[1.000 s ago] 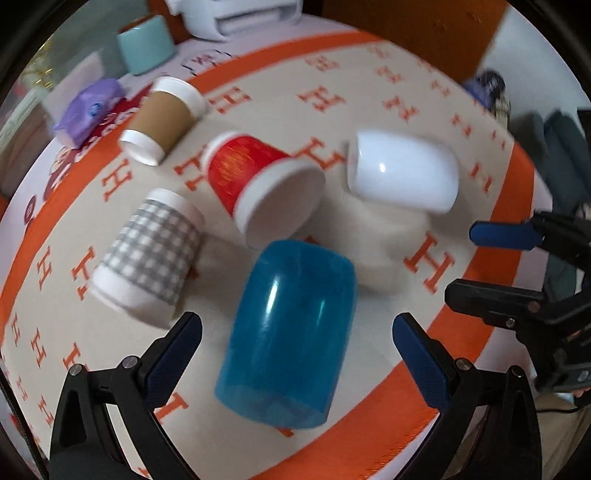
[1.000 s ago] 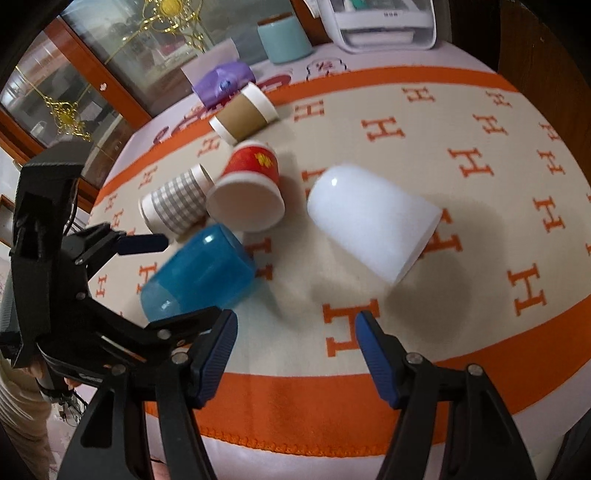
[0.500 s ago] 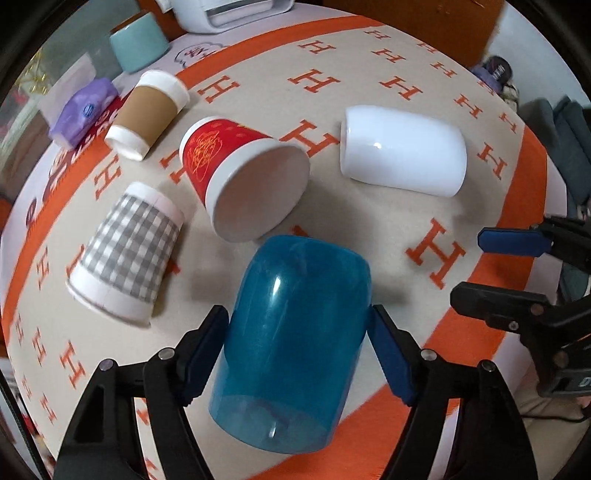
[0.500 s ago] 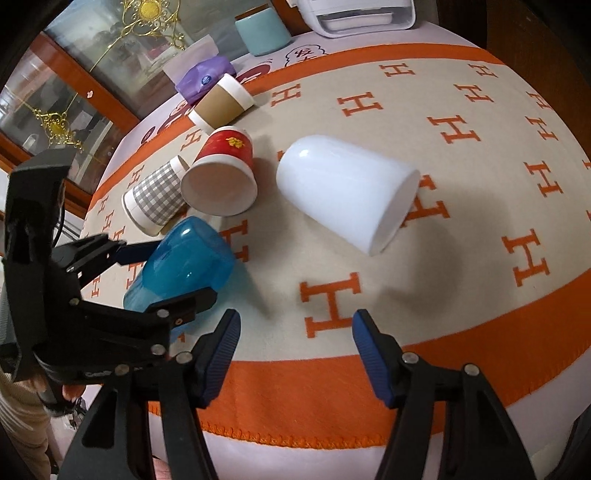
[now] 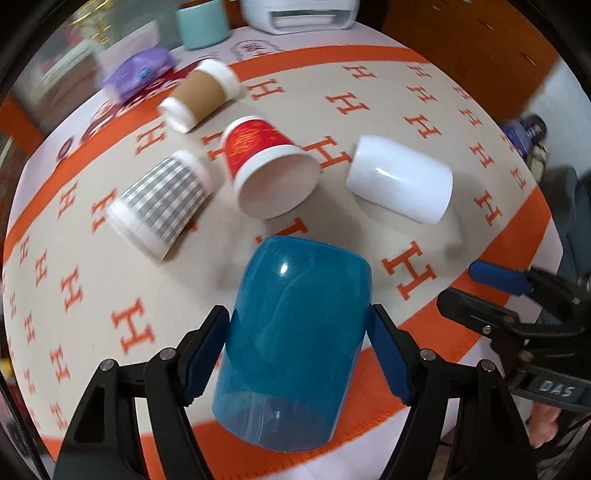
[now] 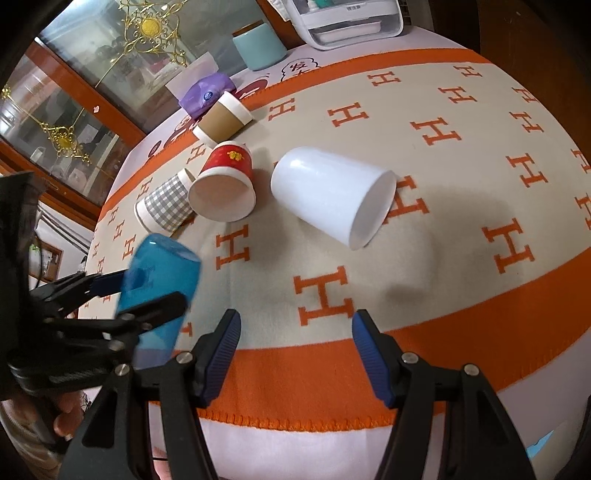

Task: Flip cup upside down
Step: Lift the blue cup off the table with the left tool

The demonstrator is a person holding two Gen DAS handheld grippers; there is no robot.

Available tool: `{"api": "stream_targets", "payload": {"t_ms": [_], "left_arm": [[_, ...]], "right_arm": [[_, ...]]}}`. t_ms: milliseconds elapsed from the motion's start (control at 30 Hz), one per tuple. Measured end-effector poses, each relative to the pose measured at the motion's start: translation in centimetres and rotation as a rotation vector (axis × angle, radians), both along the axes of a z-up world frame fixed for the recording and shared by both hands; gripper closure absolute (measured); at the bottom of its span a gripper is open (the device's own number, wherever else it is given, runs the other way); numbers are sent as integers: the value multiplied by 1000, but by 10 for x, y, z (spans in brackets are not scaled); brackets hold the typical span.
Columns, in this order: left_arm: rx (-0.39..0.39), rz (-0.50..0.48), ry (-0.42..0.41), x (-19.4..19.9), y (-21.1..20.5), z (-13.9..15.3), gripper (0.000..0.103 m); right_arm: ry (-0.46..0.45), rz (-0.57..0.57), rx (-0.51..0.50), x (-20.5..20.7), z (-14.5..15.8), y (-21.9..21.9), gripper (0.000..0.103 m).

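Observation:
My left gripper (image 5: pixel 297 350) is shut on a translucent blue cup (image 5: pixel 291 343), one pad on each side, and holds it lifted off the cloth with its closed base away from me. In the right wrist view the blue cup (image 6: pixel 159 284) hangs tilted at the left in that gripper. My right gripper (image 6: pixel 295 354) is open and empty above the orange border; it shows at the right of the left wrist view (image 5: pixel 480 291). A white cup (image 6: pixel 332 194) lies on its side in front of it.
A red cup (image 5: pixel 269 170), a grey checked cup (image 5: pixel 162 203) and a brown cup (image 5: pixel 199 96) lie on their sides on the H-patterned cloth (image 5: pixel 369 92). A purple pack (image 5: pixel 138 75), a teal mug (image 5: pixel 203 22) and a white appliance (image 5: pixel 299 14) stand at the back.
My left gripper closed on the blue cup and lifted it off the cloth. The right gripper drew back a little and stayed open.

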State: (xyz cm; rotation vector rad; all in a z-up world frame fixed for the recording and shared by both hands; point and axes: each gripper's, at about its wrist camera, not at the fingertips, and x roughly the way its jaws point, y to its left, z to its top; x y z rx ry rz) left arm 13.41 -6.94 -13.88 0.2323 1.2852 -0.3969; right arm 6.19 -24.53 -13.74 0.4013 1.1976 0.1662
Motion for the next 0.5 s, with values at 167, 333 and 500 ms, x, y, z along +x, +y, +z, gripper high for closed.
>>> {"api": "stream_targets", "payload": {"t_ms": [167, 333, 500], "left_arm": [[-81, 167, 66, -19, 16, 16, 28], [-193, 338, 140, -36, 32, 5, 28], [-240, 529, 178, -53, 51, -26, 28]], "right_arm": [[6, 27, 20, -6, -2, 6, 40], [19, 43, 35, -8, -7, 11, 40], [39, 40, 40, -11, -16, 11, 40]]}}
